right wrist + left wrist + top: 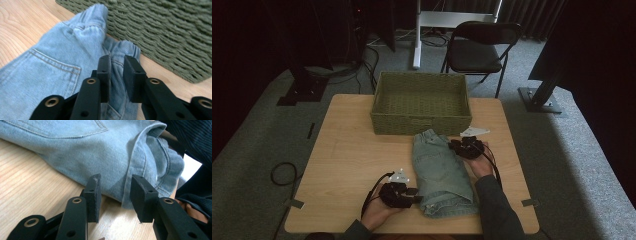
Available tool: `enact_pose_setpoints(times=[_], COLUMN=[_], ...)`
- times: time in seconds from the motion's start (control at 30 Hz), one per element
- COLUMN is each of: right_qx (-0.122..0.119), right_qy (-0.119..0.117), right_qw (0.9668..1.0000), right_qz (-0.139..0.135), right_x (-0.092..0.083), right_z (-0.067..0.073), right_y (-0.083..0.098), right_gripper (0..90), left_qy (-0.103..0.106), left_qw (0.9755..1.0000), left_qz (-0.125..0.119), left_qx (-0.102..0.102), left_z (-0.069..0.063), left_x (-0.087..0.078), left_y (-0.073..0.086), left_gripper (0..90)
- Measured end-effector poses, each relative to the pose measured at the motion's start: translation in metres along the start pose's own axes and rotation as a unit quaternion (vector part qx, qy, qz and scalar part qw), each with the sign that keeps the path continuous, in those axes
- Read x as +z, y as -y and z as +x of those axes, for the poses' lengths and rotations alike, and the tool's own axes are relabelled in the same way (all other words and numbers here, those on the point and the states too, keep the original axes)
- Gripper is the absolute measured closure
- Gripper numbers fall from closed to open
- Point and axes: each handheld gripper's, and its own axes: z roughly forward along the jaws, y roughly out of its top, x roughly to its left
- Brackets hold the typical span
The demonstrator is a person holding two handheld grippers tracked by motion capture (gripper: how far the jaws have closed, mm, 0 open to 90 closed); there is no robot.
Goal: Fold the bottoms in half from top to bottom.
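A pair of folded light-blue jeans (442, 170) lies on the wooden table (352, 160) just in front of a green woven basket (422, 120). My left gripper (416, 199) rests at the near left corner of the jeans. In the left gripper view its jaws (116, 195) stand open around the hem edge of the jeans (75, 150), pads apart from the cloth. My right gripper (457, 146) is at the far right end of the jeans. In the right gripper view, that gripper (116, 72) is shut on a bunched fold of the jeans' (50, 75) waistband.
The basket (170, 32) stands empty, its front wall close behind the waistband. A black chair (479, 50) and stand bases sit on the carpet beyond the table. Bare tabletop lies to the left of the jeans.
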Motion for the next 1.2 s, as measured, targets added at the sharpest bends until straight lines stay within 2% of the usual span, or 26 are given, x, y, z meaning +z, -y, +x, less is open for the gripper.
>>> enact_pose_setpoints(times=[0.13,0.2,0.43,0.63,0.73,0.8,0.87,0.93,1.03,1.1,1.2], right_qx=[-0.009,-0.012,-0.013,-0.012,-0.013,-0.015,-0.019,-0.025,-0.035,-0.034,-0.017], right_qy=[-0.006,-0.007,-0.008,-0.013,-0.016,-0.015,-0.013,-0.008,0.008,0.016,0.032], right_qw=[0.9999,0.9999,0.9998,0.9997,0.9994,0.9992,0.9991,0.9991,0.999,0.9991,0.9993], right_qz=[-0.004,-0.006,0.009,0.019,0.028,0.034,0.035,0.034,0.027,0.017,-0.009], right_x=[0.001,0.003,0.014,0.023,0.026,0.027,0.026,0.024,0.019,0.011,-0.005], right_z=[0.004,0.005,0.006,0.007,0.008,0.008,0.01,0.012,0.015,0.016,0.011], right_y=[-0.008,-0.012,-0.016,-0.016,-0.015,-0.014,-0.015,-0.016,-0.018,-0.021,-0.022], right_gripper=[70.8,68.5,64.1,66.9,73.8,81.6,86.2,87.3,87.5,87.6,87.6], left_qy=[0.002,0.01,0.031,0.04,0.05,0.045,0.038,0.027,0.018,-0.002,-0.038], left_qw=[1.0,0.9999,0.9992,0.9985,0.9974,0.9966,0.9969,0.9968,0.9969,0.9965,0.9968], left_qz=[-0.002,-0.006,0.006,0.019,0.032,0.042,0.045,0.049,0.041,0.043,0.032], left_qx=[-0.002,-0.002,0.023,0.031,0.042,0.054,0.052,0.057,0.065,0.072,0.062], left_z=[0.0,0.001,-0.004,-0.008,-0.015,-0.019,-0.021,-0.022,-0.024,-0.026,-0.023], left_x=[-0.003,-0.004,0.003,0.009,0.015,0.02,0.023,0.023,0.021,0.019,0.013], left_y=[0.003,0.004,0.006,0.007,0.009,0.011,0.012,0.013,0.014,0.012,0.01], left_gripper=[61.2,61.2,59.2,58.2,57.0,56.9,59.8,70.0,77.6,79.7,80.8])
